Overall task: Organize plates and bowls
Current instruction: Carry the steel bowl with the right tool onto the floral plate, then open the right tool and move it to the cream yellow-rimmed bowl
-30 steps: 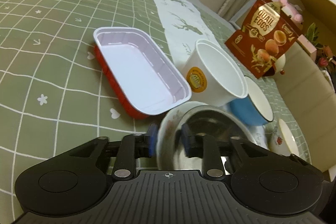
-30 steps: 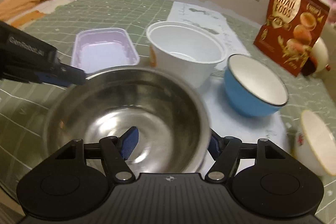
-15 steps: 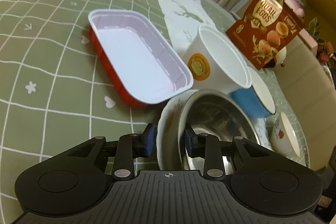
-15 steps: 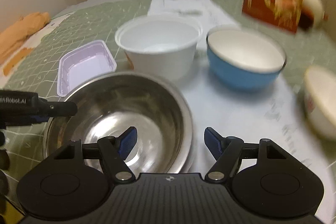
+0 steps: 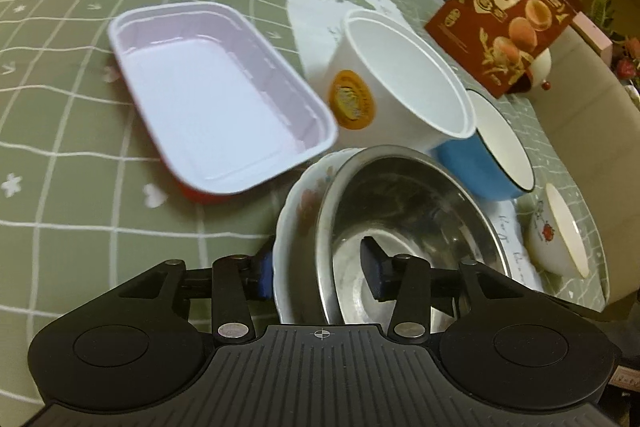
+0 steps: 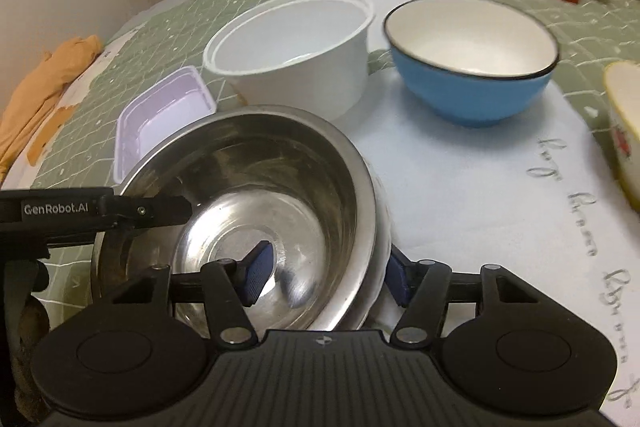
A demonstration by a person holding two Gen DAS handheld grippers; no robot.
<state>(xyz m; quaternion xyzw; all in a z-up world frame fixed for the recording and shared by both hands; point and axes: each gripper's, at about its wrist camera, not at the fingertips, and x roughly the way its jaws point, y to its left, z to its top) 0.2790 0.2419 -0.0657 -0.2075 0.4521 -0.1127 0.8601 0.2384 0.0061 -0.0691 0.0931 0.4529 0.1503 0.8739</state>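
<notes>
A steel bowl [image 5: 404, 211] sits nested in a white floral dish [image 5: 298, 207] on the table. My left gripper [image 5: 316, 267] is open, its jaws straddling the near rims of both, one inside the steel bowl, one outside the dish. My right gripper [image 6: 326, 273] is open too, straddling the steel bowl's [image 6: 256, 179] right rim. The left gripper's finger [image 6: 96, 211] reaches over the bowl's left rim. Behind stand a white paper tub [image 5: 400, 83], a blue bowl [image 5: 492, 155] and a small floral bowl [image 5: 558, 231].
A red tray with a pale lining [image 5: 216, 95] lies to the left on the green checked cloth. A quail-egg bag [image 5: 504, 11] stands at the back right. A white runner [image 6: 480, 179] lies under the bowls. Orange cloth [image 6: 44, 83] lies at the far left.
The left gripper's jaws have opened wider around the dish rim. The steel bowl has come down into the floral dish, and the right gripper has swung round towards the blue bowl.
</notes>
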